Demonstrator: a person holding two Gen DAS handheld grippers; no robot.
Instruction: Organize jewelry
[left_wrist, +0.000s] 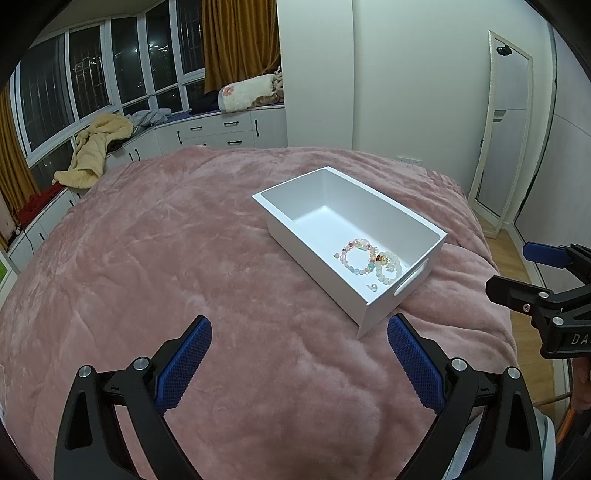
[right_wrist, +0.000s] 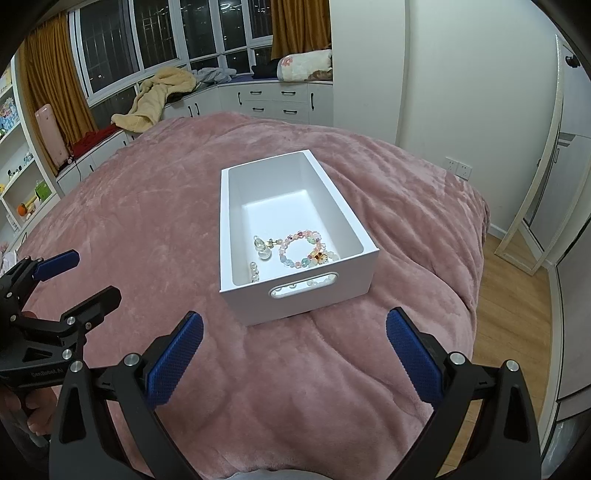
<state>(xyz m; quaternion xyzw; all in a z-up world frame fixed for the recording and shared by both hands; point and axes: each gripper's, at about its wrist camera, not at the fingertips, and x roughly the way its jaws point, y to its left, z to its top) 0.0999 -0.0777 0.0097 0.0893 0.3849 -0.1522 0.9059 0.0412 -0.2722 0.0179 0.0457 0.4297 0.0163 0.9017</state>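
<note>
Nearest the cameras, the left gripper (left_wrist: 300, 363) and the right gripper (right_wrist: 294, 356) are both held spread wide apart with nothing between the blue pads, hovering above the pink blanket (left_wrist: 147, 266) short of the white box (right_wrist: 295, 295). No loose jewelry can be spotted on the blanket, so the job looks pretty much wrapped up, or at the point where the box itself gets dealt with. If the box is to be moved, it'd probably best be taken by the handle cutout (right_wrist: 303, 286) or by a side wall, kept level and lifted slow, since the plush bedding gives no firm base and beads could be sent rolling. Inside, at the near end, a pastel bead bracelet (right_wrist: 300, 248) is lying flat, touching a paler bracelet (left_wrist: 388, 267), with a clear glass-looking charm (right_wrist: 260, 248) just beside it. Part of the pale bracelet is hidden behind the front wall in the right view and only peeks through the cutout, so how many pieces are tangled there can't be told. Further back, a leaning mirror (left_wrist: 502, 133), window-seat drawers (right_wrist: 273, 98) and a cream robe (right_wrist: 155, 96) can be made out; the room edges are warped and cut off by the fisheye.
</note>
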